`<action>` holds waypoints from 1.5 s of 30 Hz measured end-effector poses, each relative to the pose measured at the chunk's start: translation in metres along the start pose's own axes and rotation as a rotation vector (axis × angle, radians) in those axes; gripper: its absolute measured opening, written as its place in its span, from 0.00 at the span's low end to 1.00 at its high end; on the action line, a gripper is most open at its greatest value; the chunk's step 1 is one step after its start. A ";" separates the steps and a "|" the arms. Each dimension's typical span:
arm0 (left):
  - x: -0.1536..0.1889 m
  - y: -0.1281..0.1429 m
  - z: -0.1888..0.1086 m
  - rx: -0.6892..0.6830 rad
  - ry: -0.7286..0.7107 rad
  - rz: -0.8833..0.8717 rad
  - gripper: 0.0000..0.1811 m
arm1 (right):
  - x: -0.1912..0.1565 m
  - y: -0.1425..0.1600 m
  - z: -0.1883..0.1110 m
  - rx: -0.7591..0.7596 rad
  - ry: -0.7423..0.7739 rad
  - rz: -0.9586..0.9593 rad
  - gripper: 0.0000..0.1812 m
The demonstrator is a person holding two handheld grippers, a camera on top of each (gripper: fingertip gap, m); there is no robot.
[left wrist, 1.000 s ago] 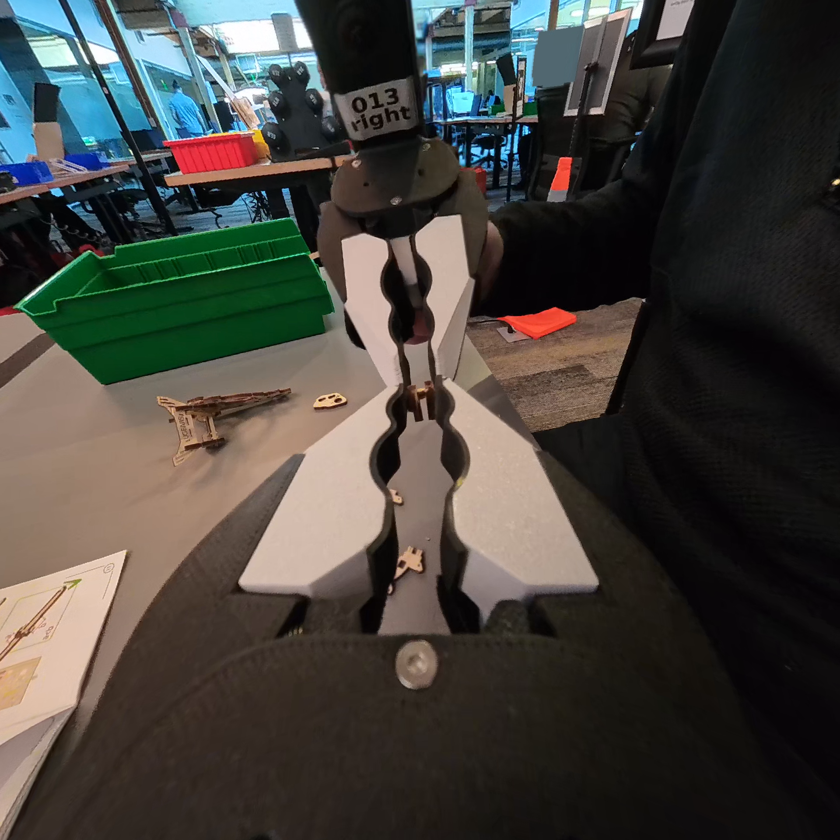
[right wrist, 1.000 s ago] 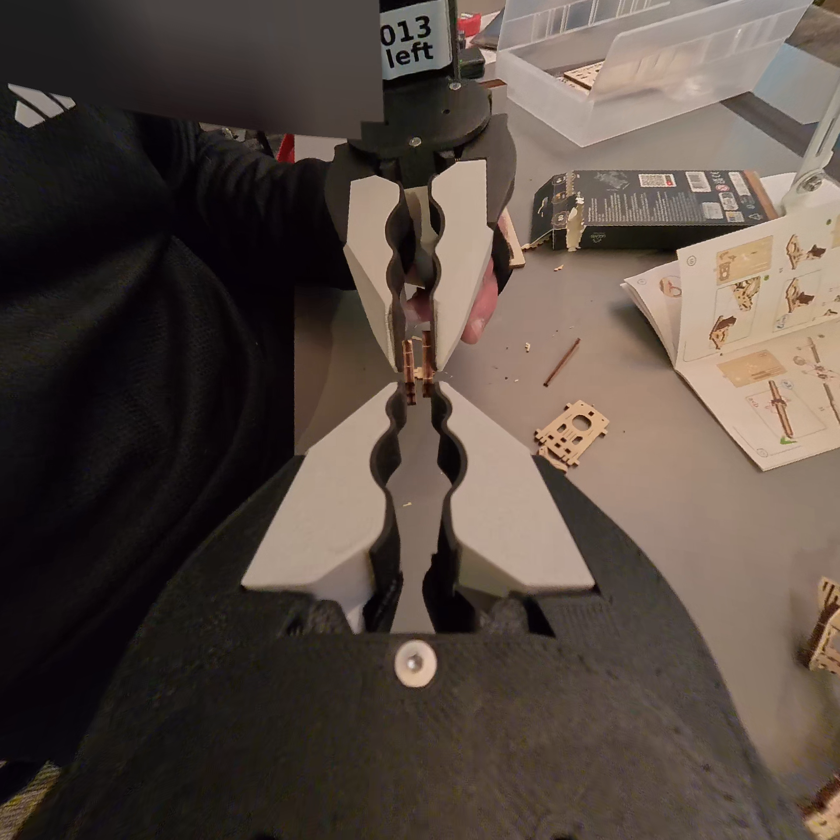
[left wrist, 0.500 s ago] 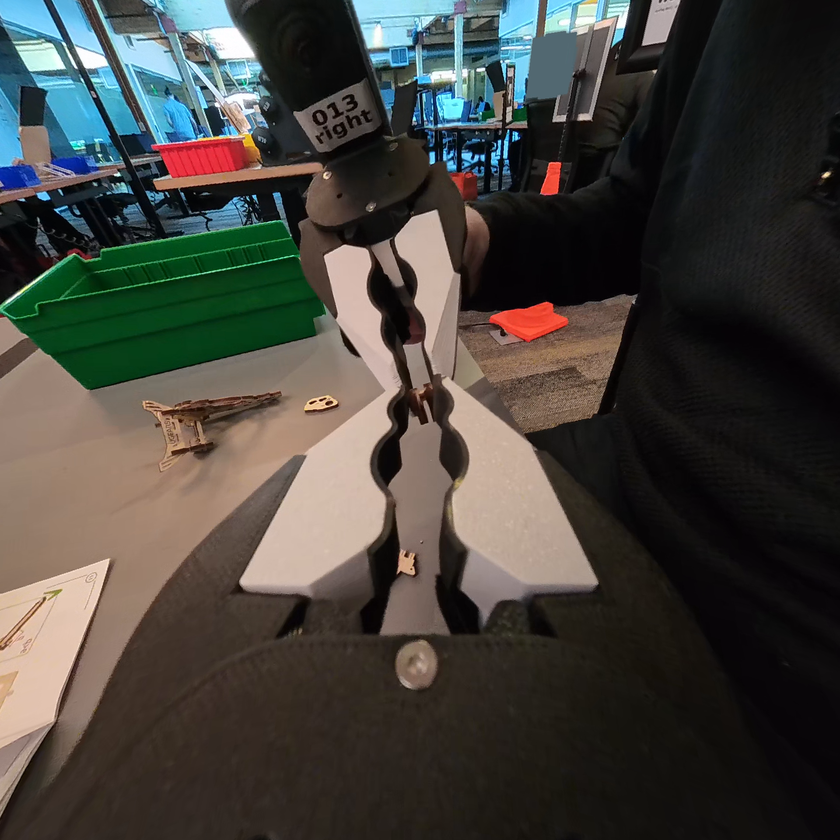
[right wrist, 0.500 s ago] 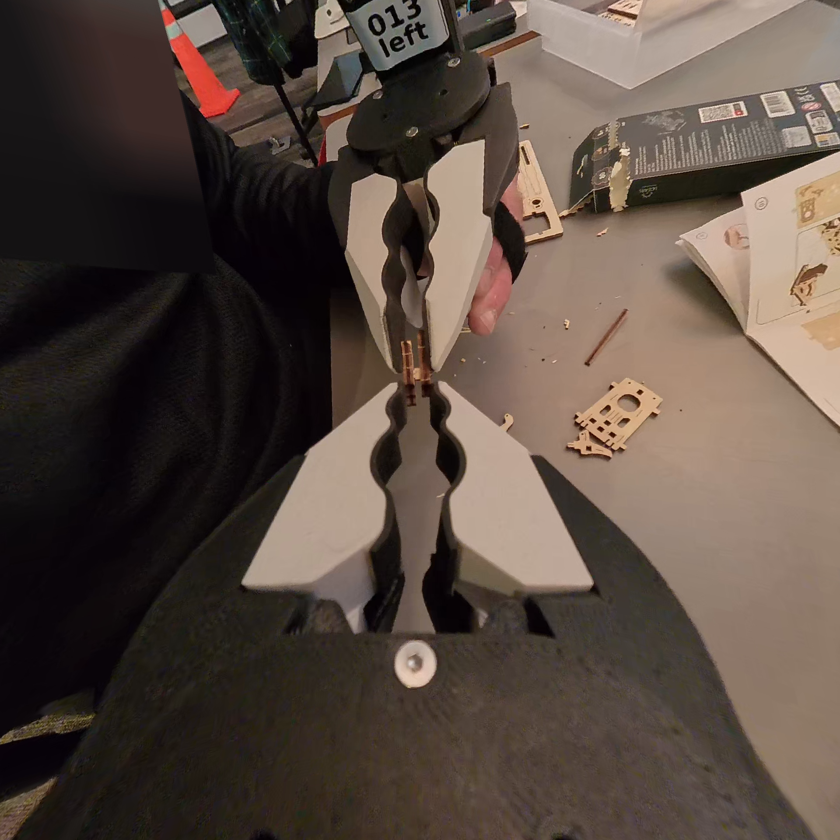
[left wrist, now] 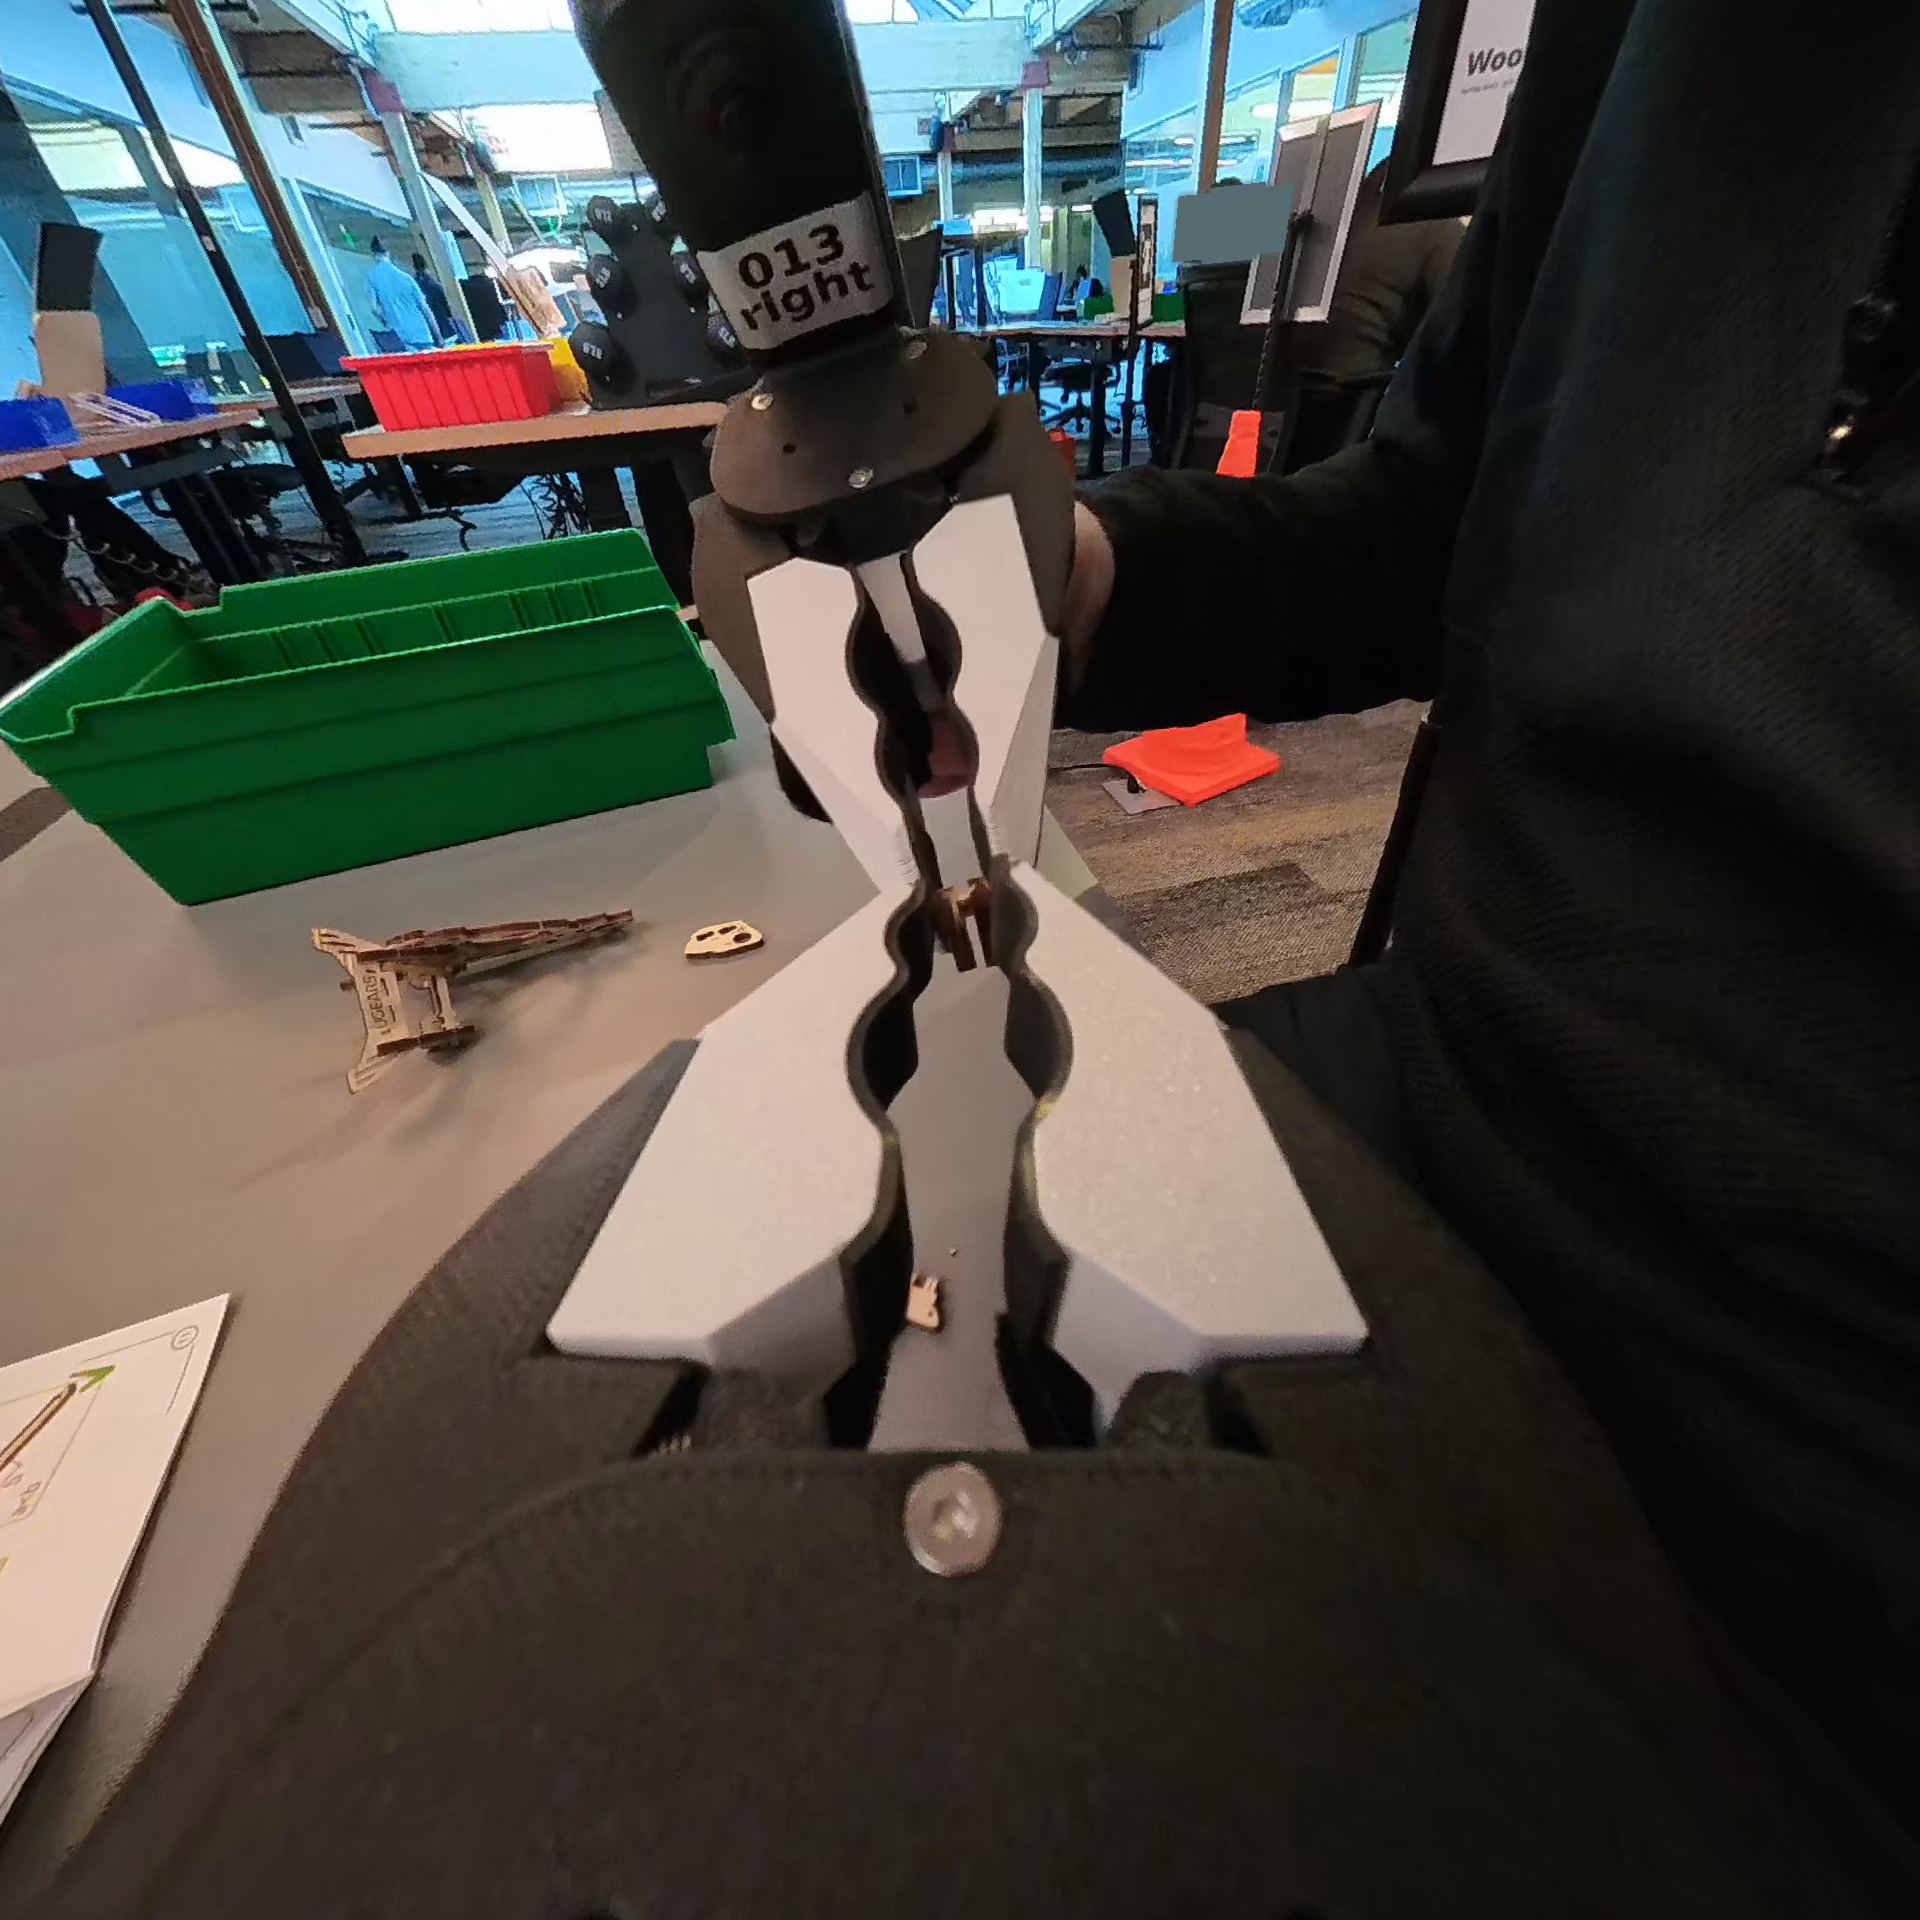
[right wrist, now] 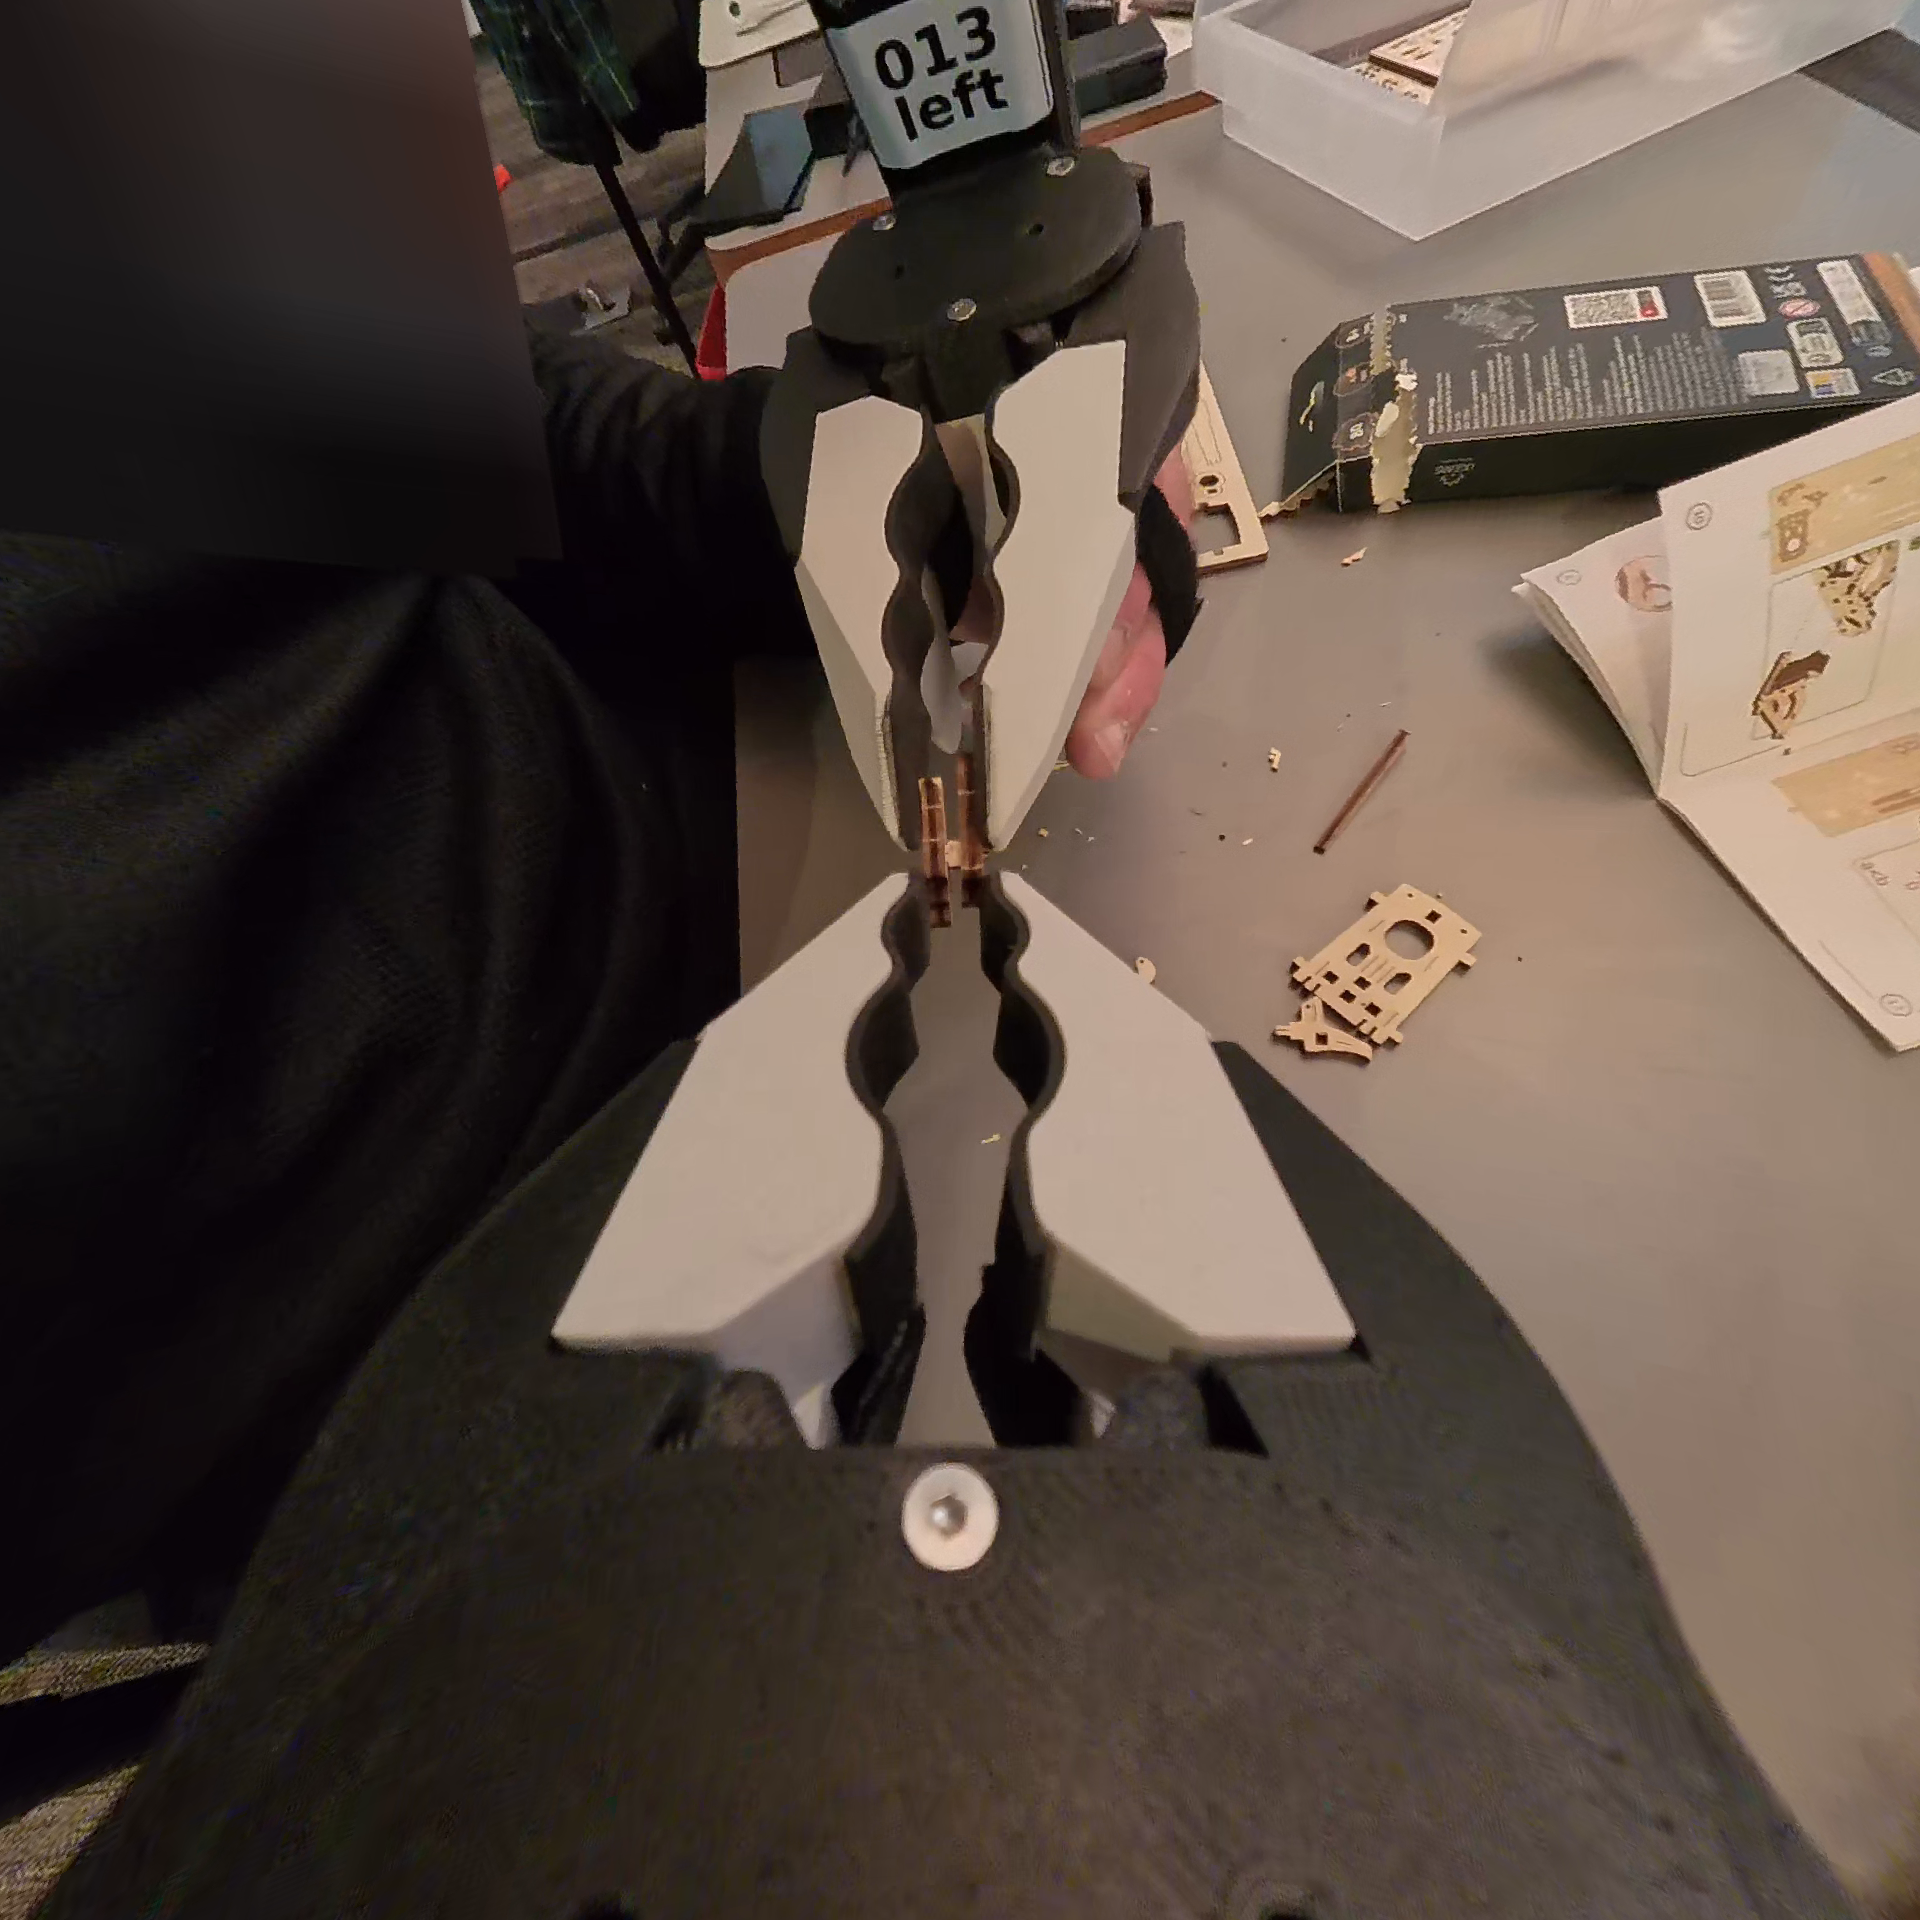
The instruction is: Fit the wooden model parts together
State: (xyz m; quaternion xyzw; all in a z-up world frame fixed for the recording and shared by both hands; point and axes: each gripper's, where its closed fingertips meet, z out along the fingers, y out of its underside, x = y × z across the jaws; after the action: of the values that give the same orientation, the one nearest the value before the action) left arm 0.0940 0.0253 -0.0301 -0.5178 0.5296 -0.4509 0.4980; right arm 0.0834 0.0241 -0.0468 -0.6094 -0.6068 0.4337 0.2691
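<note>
My left gripper (left wrist: 951,906) and my right gripper (right wrist: 951,896) meet tip to tip above the grey table (left wrist: 208,1143). Both are shut on one small wooden part assembly (left wrist: 961,920), two thin plates with a cross piece, which also shows in the right wrist view (right wrist: 948,847). The right gripper (left wrist: 948,857) comes in from above in the left wrist view. The left gripper (right wrist: 943,821) does the same in the right wrist view. A partly built wooden model (left wrist: 436,977) lies on the table to the left. How the plates join is hidden by the fingers.
A green bin (left wrist: 364,707), a small wooden piece (left wrist: 724,940), a tiny piece (left wrist: 925,1304) and a booklet (left wrist: 83,1455) are on the left. A flat wooden part (right wrist: 1371,977), a thin stick (right wrist: 1361,790), a dark box (right wrist: 1600,384) and open instructions (right wrist: 1766,727) are on the right. The tips of both grippers are at nearly the same place.
Both grippers stay closed tip to tip on the small wooden parts. The pair has shifted slightly over the table, and the right gripper's tilt has changed a little.
</note>
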 end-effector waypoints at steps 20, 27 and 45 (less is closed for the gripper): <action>-0.033 0.012 -0.001 0.005 -0.066 -0.321 0.07 | 0.024 -0.003 -0.011 0.360 -0.294 0.541 0.04; -0.035 0.009 0.001 0.019 -0.071 -0.381 0.10 | 0.025 -0.003 -0.012 0.390 -0.307 0.577 0.04; -0.041 0.005 0.000 0.118 -0.056 -0.556 0.04 | 0.028 -0.001 -0.008 0.338 -0.162 0.479 0.11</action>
State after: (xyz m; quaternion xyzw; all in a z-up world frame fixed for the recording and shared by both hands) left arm 0.0922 0.0661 -0.0329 -0.6258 0.3260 -0.5857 0.3989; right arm 0.0865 0.0533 -0.0475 -0.6452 -0.3844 0.6268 0.2076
